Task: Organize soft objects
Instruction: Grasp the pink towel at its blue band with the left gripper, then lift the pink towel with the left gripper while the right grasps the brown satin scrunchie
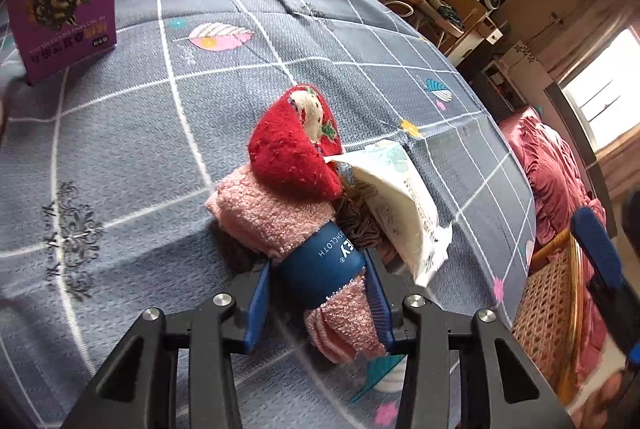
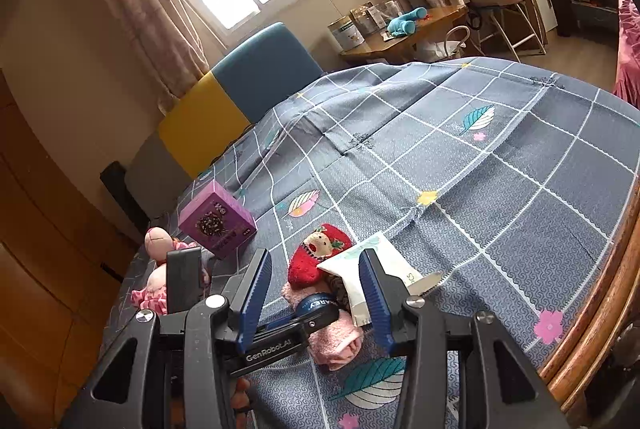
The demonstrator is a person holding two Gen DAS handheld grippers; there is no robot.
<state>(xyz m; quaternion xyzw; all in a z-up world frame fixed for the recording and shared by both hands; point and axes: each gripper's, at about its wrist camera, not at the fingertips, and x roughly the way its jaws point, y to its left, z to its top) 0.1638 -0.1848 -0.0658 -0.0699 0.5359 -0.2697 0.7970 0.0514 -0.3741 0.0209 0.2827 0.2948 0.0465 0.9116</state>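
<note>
My left gripper [image 1: 318,261] is shut on a rolled pink fluffy cloth [image 1: 268,213] and squeezes it at its blue paper band [image 1: 320,265]. The roll lies on the grey checked bedspread [image 1: 120,157]. A red fluffy sock with a doll face [image 1: 292,149] rests on the roll's far end. Just right of it leans a white wipes packet [image 1: 400,213] over crumpled brown fabric [image 1: 358,223]. My right gripper [image 2: 316,293] hovers open and empty above this pile, nearer the camera than the red sock [image 2: 316,257] and the packet [image 2: 380,265].
A purple box [image 1: 68,5] stands on the bed at the far left, with a pink doll [image 2: 156,269] beside it. A rattan chair [image 1: 548,309] and pink bedding [image 1: 552,165] lie past the bed's right edge. A desk with tins [image 2: 348,31] stands beyond.
</note>
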